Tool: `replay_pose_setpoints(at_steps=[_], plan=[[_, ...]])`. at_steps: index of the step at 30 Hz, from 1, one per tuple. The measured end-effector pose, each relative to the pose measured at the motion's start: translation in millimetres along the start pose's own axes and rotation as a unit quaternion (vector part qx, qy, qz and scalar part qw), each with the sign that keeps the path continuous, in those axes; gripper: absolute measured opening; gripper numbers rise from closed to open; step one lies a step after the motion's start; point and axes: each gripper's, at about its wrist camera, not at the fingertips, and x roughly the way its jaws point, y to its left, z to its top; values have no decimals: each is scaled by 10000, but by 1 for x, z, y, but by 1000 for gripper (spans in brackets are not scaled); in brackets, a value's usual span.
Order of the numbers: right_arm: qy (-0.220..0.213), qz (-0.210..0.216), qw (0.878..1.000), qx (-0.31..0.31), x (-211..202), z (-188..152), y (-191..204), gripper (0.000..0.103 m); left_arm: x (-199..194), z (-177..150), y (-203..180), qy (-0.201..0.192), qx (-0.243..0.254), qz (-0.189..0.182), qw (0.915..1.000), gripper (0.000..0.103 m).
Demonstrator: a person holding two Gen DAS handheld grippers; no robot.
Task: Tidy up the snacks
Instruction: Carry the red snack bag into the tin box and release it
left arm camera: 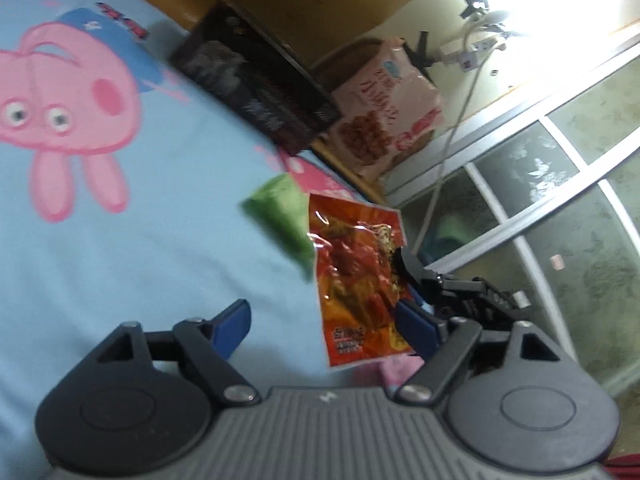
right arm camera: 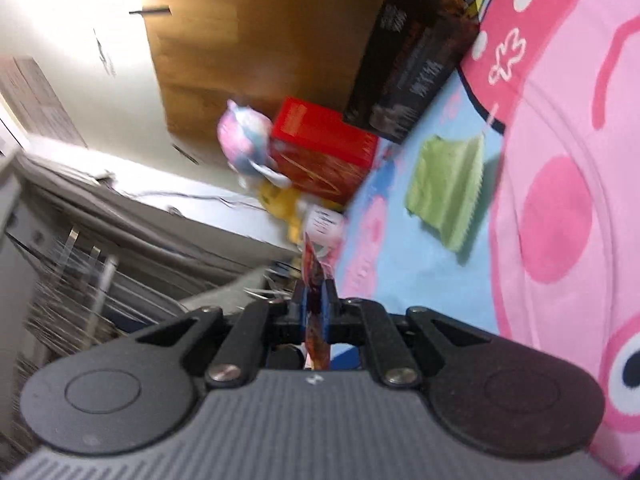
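Observation:
A red snack packet (left arm camera: 356, 276) hangs in the air above the blue cartoon bed sheet (left arm camera: 132, 264). My right gripper (left arm camera: 404, 268) is shut on its right edge. In the right wrist view the packet (right arm camera: 314, 280) shows edge-on, pinched between the blue pads of the right gripper (right arm camera: 316, 298). My left gripper (left arm camera: 324, 316) is open, with the packet's lower part between its fingers, close to the right pad (left arm camera: 416, 328). A green snack packet (left arm camera: 282, 216) lies flat on the sheet beyond, and it also shows in the right wrist view (right arm camera: 448, 192).
A black box (left arm camera: 256, 88) stands at the sheet's far edge against a wooden board (left arm camera: 340, 0). A large pink-white snack bag (left arm camera: 384, 108) leans beside it. A red box (right arm camera: 320, 152) and a plush toy (right arm camera: 248, 140) are near the black box (right arm camera: 412, 52). Glass door panels (left arm camera: 560, 208) are at the right.

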Motion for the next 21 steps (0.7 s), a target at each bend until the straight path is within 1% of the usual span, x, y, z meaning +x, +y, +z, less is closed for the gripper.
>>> replay_pose_setpoints(at_steps=[1,2,3,6,10,14,18,21], plan=[[-24,35,10000,-12,-2,3,1,10,3,3,-3,14,46,-71,10000,59],[-44,14,10000,-49,-3,7,4,10,6,6,-7,47,73,-149,9999,42],[-70,-40,9999,-106,-4,9,5,10,9,8,-10,81,96,-203,9997,38],[-172,-137,9996,-184,-6,18,6,10,15,18,-18,72,284,-48,9996,32],[-190,-337,9983,-432,-3,38,11,10,23,44,-25,70,468,101,9988,32],[-250,-568,9939,-912,10,67,25,10,31,83,-41,-146,877,297,9956,32],[-429,-802,9846,-1495,28,108,44,11,48,129,-50,-248,1175,424,9919,32],[-555,-985,9764,-1839,44,136,51,12,63,165,-52,-343,1349,543,9888,33]])
